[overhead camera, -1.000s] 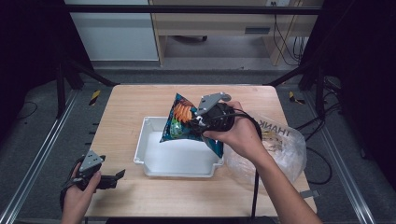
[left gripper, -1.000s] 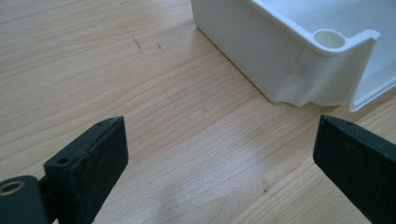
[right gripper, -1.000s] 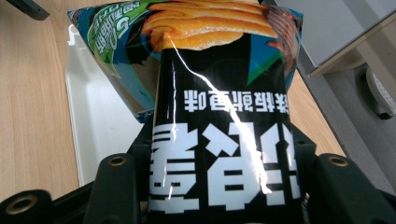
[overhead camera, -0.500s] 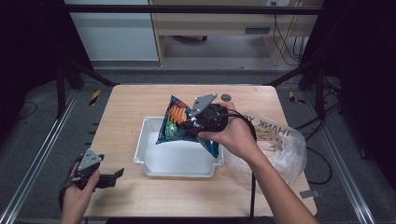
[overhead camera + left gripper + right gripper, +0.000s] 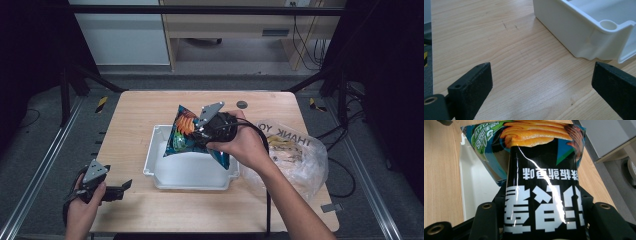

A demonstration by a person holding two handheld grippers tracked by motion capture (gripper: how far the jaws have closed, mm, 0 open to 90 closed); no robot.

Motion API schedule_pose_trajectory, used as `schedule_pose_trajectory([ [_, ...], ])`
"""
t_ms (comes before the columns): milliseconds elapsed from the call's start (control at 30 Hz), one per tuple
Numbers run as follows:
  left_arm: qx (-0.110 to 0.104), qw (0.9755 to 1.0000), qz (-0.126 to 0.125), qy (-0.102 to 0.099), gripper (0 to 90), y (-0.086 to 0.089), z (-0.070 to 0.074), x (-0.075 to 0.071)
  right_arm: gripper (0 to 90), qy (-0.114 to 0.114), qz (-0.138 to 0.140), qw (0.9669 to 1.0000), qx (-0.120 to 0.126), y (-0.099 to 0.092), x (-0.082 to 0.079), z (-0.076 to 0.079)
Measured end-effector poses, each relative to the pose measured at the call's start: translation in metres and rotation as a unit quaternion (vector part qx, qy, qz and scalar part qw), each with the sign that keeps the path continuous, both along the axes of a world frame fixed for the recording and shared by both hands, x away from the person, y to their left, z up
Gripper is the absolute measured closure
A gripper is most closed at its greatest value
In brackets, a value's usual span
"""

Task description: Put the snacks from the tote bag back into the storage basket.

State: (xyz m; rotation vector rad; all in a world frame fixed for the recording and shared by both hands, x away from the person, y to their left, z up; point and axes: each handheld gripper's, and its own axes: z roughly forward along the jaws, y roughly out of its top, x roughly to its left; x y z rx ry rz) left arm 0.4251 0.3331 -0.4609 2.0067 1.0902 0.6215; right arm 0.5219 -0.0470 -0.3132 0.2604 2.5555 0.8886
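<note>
**Table inventory: item counts**

- Snack bags: one, a blue and black chip bag (image 5: 186,131) with orange printing.
- Trays: one, a white plastic tray (image 5: 165,172), rectangular, with a raised rim.
- Plastic carrier bags: one, a clear plastic bag (image 5: 305,157) with printed lettering; its contents are too indistinct to count.
- Hand-held grippers: two, the left gripper (image 5: 120,189) and the right gripper (image 5: 196,136), each with two black jaws and one grey plate on top.
- Hands: two, one on each gripper.
- Tables: one wooden table (image 5: 135,115).
- Small dark round discs: one, the disc (image 5: 242,104) on the tabletop.
</note>
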Motion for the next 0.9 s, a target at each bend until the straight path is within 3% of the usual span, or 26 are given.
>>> schedule_pose_trajectory([
  [900, -0.003, 0.9999, 0.01, 0.002, 2.8, 0.002, 0.0, 0.001, 46.7, 0.011, 0.013, 0.9998, -0.009, 0.02, 0.008, -0.014],
])
